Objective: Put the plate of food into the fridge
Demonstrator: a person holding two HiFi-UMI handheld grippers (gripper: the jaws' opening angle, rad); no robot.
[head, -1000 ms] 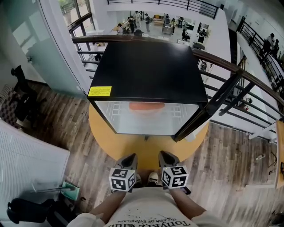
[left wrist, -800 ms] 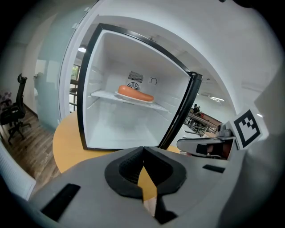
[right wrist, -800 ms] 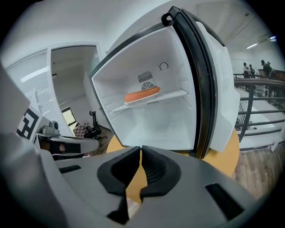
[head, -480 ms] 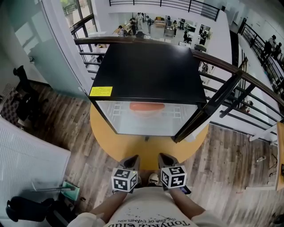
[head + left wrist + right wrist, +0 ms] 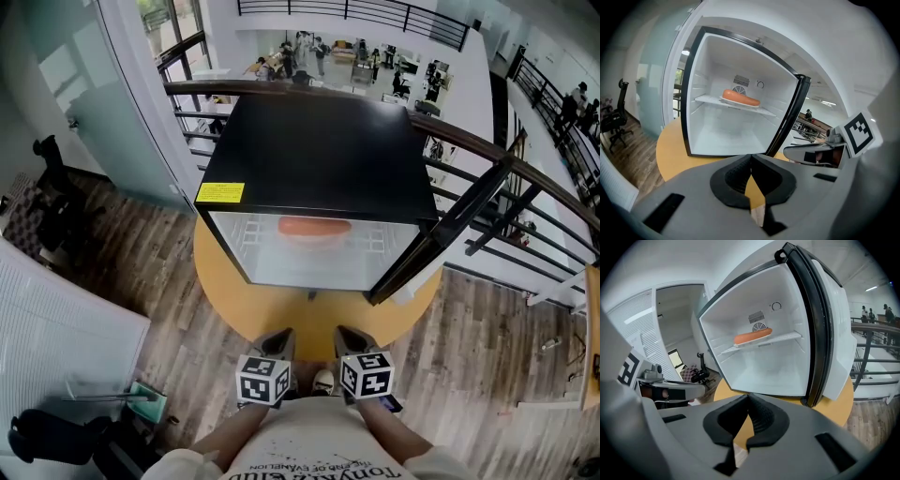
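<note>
yellow table (image 5: 281, 314); plate of food (image 5: 314, 227) inside fridge (image 5: 319, 150), well beyond closed, empty hand-held grippers (image 5: 275, 339) (image 5: 352, 336)

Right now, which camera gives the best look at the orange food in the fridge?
The left gripper view: it looks straight into the open fridge and shows the orange food on its plate on the shelf. The right gripper view shows it more obliquely. The head view gives only an orange streak from above.

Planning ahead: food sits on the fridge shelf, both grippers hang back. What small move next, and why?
Probably reach the right gripper toward the open door to push it shut: the plate of food rests on the shelf, and its jaws are empty.
</note>
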